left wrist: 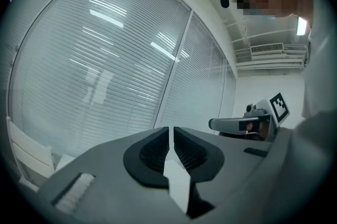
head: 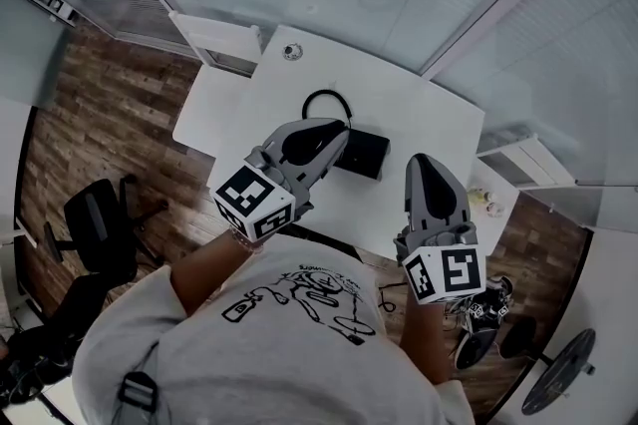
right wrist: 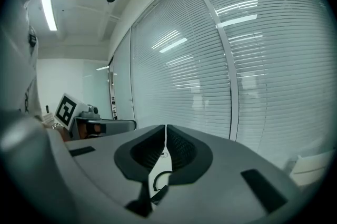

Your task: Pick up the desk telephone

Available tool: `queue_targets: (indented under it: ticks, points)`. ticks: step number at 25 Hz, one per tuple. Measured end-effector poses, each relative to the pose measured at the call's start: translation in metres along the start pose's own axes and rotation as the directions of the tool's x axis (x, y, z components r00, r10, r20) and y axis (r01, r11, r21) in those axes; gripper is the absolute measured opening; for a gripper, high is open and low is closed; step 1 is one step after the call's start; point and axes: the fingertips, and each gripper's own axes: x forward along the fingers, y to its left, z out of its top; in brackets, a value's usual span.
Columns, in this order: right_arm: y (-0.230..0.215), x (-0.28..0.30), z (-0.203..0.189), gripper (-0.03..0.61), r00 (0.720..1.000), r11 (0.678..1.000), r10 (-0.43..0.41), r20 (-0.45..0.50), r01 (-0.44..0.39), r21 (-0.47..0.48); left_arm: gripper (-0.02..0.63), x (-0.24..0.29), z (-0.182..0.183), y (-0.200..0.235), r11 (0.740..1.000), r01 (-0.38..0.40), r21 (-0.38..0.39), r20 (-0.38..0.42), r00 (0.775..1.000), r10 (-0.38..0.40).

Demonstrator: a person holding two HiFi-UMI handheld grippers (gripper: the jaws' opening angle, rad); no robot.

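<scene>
Grippers poised, pickup not yet begun: left gripper [head: 335, 128] and right gripper [head: 423, 160] hover closed and empty above the black desk telephone [head: 365, 154], which sits ungrasped toward the near edge of the white desk [head: 424, 99], looped cord [head: 324, 97] beyond.

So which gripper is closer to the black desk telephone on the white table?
Left. In the head view the left gripper overlaps the left edge of the black desk telephone; the right gripper sits off to its right, white table showing between.
</scene>
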Motion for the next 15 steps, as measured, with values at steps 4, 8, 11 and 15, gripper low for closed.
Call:
queue_targets:
  ticks: [4,8,11,15]
  points:
    - [0.0,0.009,-0.011,0.009,1.0,1.0,-0.017,-0.027,0.017,0.0,0.028,0.0,-0.012,0.014,1.0,0.016,-0.02,-0.021,1.0,-0.016]
    - [-0.003,0.014,-0.024,0.011,0.998,1.0,-0.026,-0.049,0.026,0.007,0.028,0.002,-0.027,0.02,0.999,0.031,-0.02,-0.057,0.998,-0.032]
    - [-0.008,0.017,-0.038,0.011,0.998,0.998,-0.023,-0.062,0.026,0.053,0.029,0.004,-0.041,0.028,0.999,0.024,-0.033,-0.084,0.996,-0.027]
    - [-0.017,0.02,-0.062,0.011,0.995,0.996,-0.022,-0.093,0.03,0.089,0.029,0.006,-0.065,0.04,0.999,0.009,-0.053,-0.128,0.992,-0.016]
